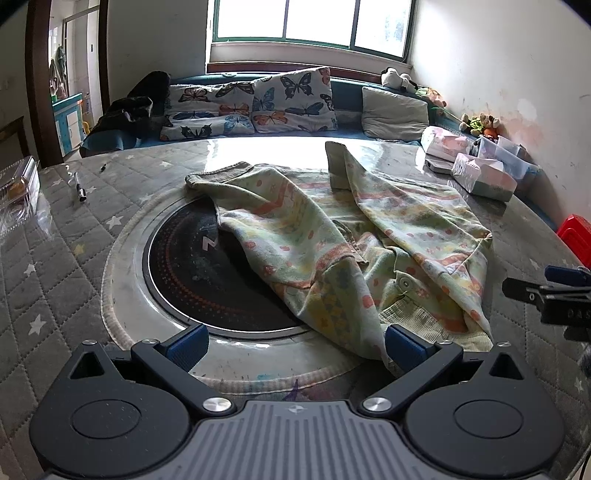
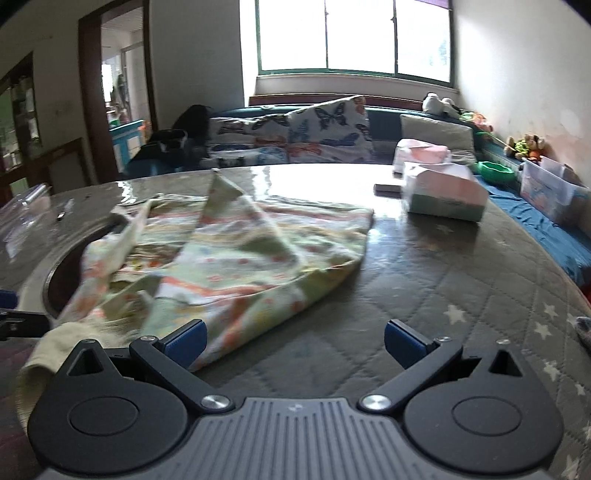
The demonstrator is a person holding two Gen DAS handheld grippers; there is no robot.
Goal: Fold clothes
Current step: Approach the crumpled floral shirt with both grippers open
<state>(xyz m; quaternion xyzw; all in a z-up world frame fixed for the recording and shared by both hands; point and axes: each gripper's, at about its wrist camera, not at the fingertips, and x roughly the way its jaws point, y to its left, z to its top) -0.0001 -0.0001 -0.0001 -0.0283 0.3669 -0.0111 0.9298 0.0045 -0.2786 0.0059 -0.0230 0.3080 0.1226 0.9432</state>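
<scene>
**Two grippers poised at the edge of a rumpled garment**

Two hand-held grippers hover low over a round table covered in a grey quilted star-print cloth (image 1: 55,236). The left gripper (image 1: 295,345) has its blue-padded fingers spread wide, empty, with the near hem of a crumpled pastel printed garment (image 1: 332,229) lying just beside its right-hand pad. The right gripper (image 2: 295,341) is likewise spread apart and holds nothing; a corner of the garment reaches its left-hand pad. The garment lies heaped near the table's middle, partly draped over a black round induction cooktop (image 1: 195,258) set into the surface, one sleeve flopped back across the body. Beyond it, tissue packs (image 2: 443,188) sit toward the right edge and a small pen-like tool (image 1: 80,188) lies at the left. Farther back, butterfly-print cushions (image 1: 291,99) line a blue bench beneath a bright window (image 1: 310,22).
</scene>
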